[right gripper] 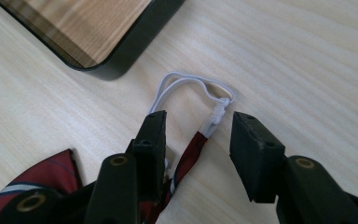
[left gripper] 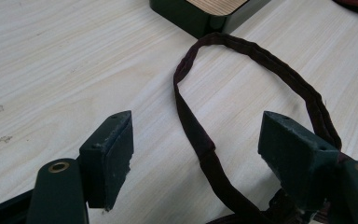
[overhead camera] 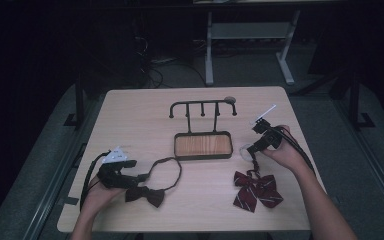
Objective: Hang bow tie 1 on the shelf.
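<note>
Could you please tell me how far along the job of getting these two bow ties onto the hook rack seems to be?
Nothing looks done: the hook rack hangs empty. Both ties lie on the table. The left gripper is open around the dark bow tie's neck loop; the right gripper is open over the striped bow tie's white elastic loop. Grasping, lifting and hanging probably remain.

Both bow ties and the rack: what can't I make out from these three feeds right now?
- Dark bow tie: in the left gripper view the bow is cut off by the bottom edge; its strap shows.
- Striped bow tie: mostly behind the right gripper in its own view.
- Rack: hook tips too small and dim in the high view.
</note>
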A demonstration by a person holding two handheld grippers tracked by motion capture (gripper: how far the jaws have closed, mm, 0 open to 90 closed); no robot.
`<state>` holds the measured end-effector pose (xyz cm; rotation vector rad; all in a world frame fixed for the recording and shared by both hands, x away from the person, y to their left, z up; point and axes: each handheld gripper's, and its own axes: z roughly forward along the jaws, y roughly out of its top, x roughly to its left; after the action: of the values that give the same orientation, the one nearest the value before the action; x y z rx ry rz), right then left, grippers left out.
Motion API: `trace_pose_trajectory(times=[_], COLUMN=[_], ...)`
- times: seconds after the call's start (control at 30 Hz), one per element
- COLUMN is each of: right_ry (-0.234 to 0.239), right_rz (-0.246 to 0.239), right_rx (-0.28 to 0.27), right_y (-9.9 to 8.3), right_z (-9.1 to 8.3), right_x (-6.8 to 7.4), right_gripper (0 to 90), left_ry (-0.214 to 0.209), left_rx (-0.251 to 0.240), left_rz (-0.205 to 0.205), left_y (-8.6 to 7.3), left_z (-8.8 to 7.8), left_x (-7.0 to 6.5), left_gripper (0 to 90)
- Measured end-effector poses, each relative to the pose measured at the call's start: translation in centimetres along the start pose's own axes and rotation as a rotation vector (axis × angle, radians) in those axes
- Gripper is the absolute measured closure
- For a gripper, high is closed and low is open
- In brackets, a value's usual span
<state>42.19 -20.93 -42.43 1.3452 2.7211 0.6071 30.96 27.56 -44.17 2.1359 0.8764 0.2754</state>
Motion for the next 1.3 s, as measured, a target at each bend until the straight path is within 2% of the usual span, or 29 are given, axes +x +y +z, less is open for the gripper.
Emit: trace_pose_trajectory(times=[0.17, 0.37, 0.57, 0.67, 0.7, 0.8, 1.07, 1.27, 1.3], right_ry=[-0.028, -0.049, -0.070, -0.084, -0.090, -0.092, -0.079, -0.029, -0.008], right_rz=[0.014, 0.027, 0.008, 0.000, -0.004, -0.009, -0.008, 0.003, 0.005], right_rx=[0.045, 0.064, 0.083, 0.091, 0.098, 0.114, 0.120, 0.077, 0.061], right_y=[0.1, 0.3, 0.4, 0.5, 0.5, 0.5, 0.2, -0.3, -0.5], right_z=[0.8, 1.3, 1.8, 1.9, 2.0, 2.0, 1.6, 0.0, -0.6], right_x=[-0.1, -0.1, 0.2, 0.4, 0.5, 0.5, 0.4, 0.3, 0.4], right_gripper=[59.0, 62.5, 66.8, 71.5, 77.0, 83.4, 85.8, 85.9, 85.9], left_ry=[-0.001, 0.000, 0.000, -0.001, -0.001, -0.001, -0.003, -0.005, -0.004], left_rx=[0.002, 0.000, 0.000, 0.000, 0.001, 0.004, 0.000, 0.010, 0.014], left_rz=[0.001, -0.002, 0.000, -0.001, 0.000, 0.006, -0.001, 0.004, 0.010], left_y=[0.0, 0.0, 0.0, 0.0, 0.0, 0.0, 0.0, 0.0, 0.0], left_z=[0.0, 0.1, 0.1, 0.1, 0.1, 0.1, 0.2, 0.3, 0.3], left_x=[0.0, -0.1, 0.0, 0.0, -0.1, 0.0, -0.1, -0.2, -0.2], left_gripper=[27.0, 27.0, 27.0, 27.0, 27.0, 27.1, 27.0, 27.1, 27.1])
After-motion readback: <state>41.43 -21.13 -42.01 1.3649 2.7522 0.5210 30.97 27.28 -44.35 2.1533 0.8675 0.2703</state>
